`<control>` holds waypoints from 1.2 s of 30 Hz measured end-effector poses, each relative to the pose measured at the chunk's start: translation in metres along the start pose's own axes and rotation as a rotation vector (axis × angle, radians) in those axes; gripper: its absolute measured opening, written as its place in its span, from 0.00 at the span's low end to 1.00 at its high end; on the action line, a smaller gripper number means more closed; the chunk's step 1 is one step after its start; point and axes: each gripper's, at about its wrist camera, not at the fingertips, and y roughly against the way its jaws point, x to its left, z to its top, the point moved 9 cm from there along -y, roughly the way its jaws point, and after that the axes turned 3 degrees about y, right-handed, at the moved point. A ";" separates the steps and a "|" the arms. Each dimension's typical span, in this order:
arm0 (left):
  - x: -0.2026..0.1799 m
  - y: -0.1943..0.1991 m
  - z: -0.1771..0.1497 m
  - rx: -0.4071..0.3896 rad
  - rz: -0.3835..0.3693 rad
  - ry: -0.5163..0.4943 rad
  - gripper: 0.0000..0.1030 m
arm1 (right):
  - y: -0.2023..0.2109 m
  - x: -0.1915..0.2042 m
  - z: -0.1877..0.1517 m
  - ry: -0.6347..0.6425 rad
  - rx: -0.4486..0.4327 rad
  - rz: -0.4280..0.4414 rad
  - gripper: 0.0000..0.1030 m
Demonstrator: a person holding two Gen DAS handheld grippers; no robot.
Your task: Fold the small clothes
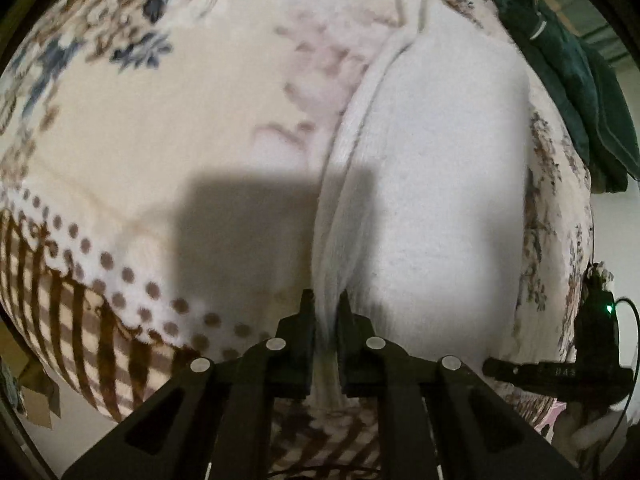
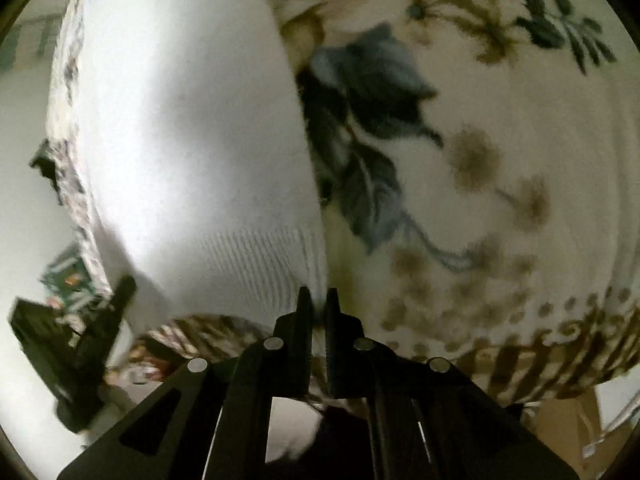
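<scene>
Garment (image 1: 432, 184), white, is pinched at 2 near points: the left claw (image 1: 323, 308) nips a bunched, pleated edge between nearly closed fingers, and the right claw (image 2: 316, 300) grips the ribbed hem corner just as tightly. Outward from both, the cloth lies spread over a floral blanket (image 1: 160, 128), mostly flat, with folds gathered along the left side. Judging by this, the fold is only starting: both near corners are held, nothing is doubled over yet. A green garment (image 1: 568, 80) lies at the far edge, apparently unfolded.
</scene>
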 end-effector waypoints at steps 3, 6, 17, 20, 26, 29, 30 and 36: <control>0.014 -0.023 0.004 0.043 -0.018 0.026 0.07 | -0.024 -0.009 -0.010 -0.049 0.050 -0.043 0.03; 0.014 -0.025 0.006 0.095 -0.066 0.022 0.08 | -0.034 0.000 -0.006 -0.037 0.045 -0.088 0.03; -0.063 0.024 0.124 0.035 -0.246 -0.098 0.58 | 0.057 0.030 0.061 -0.006 0.047 0.001 0.53; -0.099 0.017 0.196 -0.048 -0.293 -0.135 0.58 | 0.095 0.056 0.117 0.034 -0.070 0.015 0.53; -0.165 -0.033 0.314 -0.117 -0.309 -0.192 0.58 | 0.161 0.087 0.280 0.058 -0.354 0.040 0.53; -0.189 -0.066 0.341 -0.097 -0.291 -0.220 0.56 | 0.180 0.089 0.349 0.028 -0.437 0.073 0.53; -0.196 -0.073 0.346 -0.097 -0.293 -0.234 0.55 | 0.179 0.093 0.368 0.018 -0.451 0.087 0.53; -0.187 -0.057 0.356 -0.143 -0.285 -0.245 0.05 | 0.154 0.111 0.411 0.000 -0.438 0.084 0.50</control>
